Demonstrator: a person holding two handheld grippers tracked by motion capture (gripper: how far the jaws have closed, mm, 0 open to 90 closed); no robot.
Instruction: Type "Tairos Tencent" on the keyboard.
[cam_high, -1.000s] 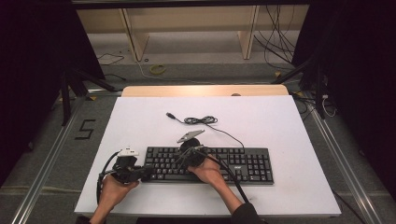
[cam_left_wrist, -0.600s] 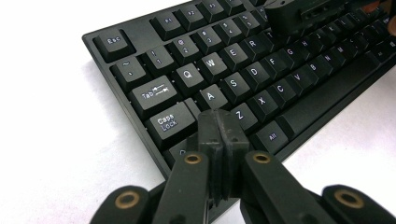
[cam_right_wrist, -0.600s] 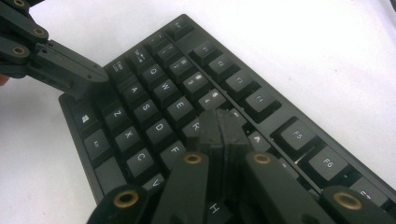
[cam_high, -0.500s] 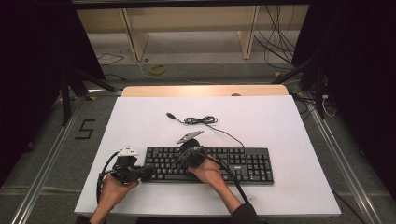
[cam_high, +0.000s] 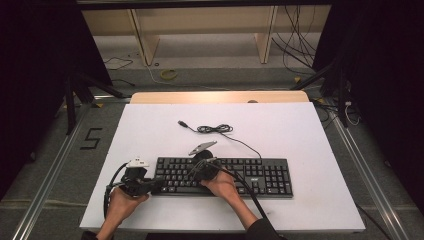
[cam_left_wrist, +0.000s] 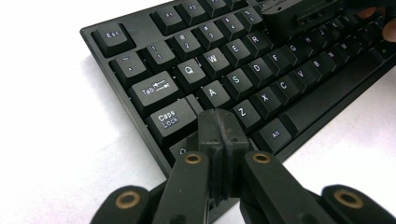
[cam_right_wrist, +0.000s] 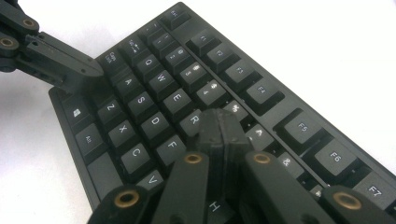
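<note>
Keyboard (cam_high: 225, 176) black, matte square keycaps, both grippers' fingers closed.

White table (cam_high: 300, 130); yellow ring (cam_high: 168, 74), loose cables (cam_high: 295, 50) on floor; possibly wooden shelving (cam_high: 200, 22).
</note>
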